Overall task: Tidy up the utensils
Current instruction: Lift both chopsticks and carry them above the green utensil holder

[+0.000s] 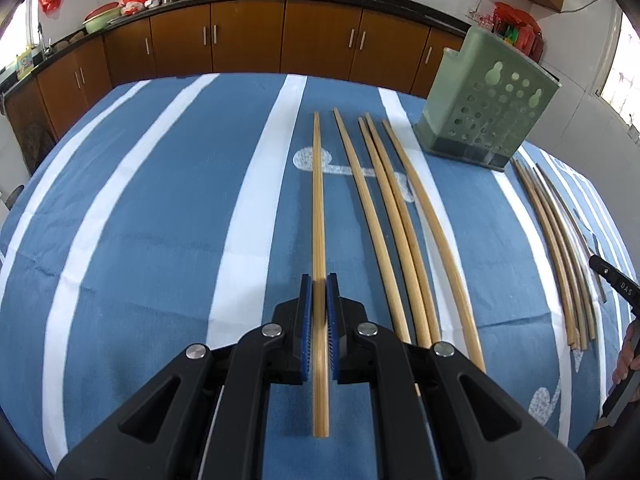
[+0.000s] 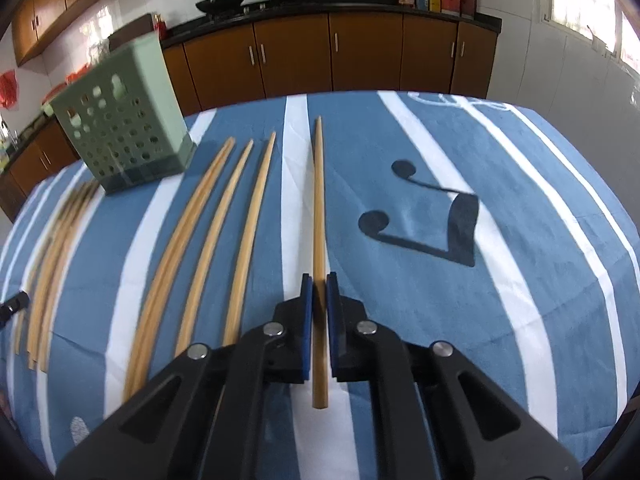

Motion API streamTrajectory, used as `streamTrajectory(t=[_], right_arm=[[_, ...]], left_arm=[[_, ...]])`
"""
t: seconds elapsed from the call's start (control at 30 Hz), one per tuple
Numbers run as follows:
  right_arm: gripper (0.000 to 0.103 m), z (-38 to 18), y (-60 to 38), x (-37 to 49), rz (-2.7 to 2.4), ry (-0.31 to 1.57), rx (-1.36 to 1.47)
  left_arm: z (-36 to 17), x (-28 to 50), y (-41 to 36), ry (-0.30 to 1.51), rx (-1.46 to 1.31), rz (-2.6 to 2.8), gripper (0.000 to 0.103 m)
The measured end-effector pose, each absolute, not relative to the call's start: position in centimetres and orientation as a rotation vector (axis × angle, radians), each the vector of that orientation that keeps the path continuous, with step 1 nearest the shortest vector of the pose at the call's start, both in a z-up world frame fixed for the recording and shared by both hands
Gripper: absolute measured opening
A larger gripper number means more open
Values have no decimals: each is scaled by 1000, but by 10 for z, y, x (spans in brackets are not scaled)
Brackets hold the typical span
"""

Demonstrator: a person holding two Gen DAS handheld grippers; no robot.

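Note:
My left gripper [image 1: 319,280] is shut on a pair of bamboo chopsticks [image 1: 318,208] that point away over the blue striped tablecloth. Several loose chopsticks [image 1: 394,216] lie just to its right. My right gripper [image 2: 319,280] is shut on a single bamboo chopstick [image 2: 319,200]. Several more chopsticks [image 2: 208,232] lie to its left. A green perforated utensil holder [image 1: 490,98] stands upright at the far right in the left wrist view; it also shows in the right wrist view [image 2: 122,120] at the far left.
Another bundle of chopsticks [image 1: 560,248] lies right of the holder, seen blurred in the right wrist view [image 2: 56,248]. Part of the other gripper [image 1: 616,284] shows at the right edge. Brown kitchen cabinets [image 1: 248,40] run behind the table.

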State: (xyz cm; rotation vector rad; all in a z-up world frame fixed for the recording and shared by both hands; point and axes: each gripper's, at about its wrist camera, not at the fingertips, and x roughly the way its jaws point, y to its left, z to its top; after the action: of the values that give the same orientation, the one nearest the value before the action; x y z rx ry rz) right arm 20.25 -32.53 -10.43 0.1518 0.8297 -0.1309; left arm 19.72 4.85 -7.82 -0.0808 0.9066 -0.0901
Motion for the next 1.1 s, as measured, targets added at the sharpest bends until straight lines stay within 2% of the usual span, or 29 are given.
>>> streamTrajectory(t=[0.43, 1.1], right_arm=[[8, -36, -341, 183, -129, 615, 191], [7, 39, -340, 197, -125, 431, 163]], left_arm=[[3, 186, 55, 664, -106, -96, 8], [80, 199, 60, 460, -105, -91, 8]])
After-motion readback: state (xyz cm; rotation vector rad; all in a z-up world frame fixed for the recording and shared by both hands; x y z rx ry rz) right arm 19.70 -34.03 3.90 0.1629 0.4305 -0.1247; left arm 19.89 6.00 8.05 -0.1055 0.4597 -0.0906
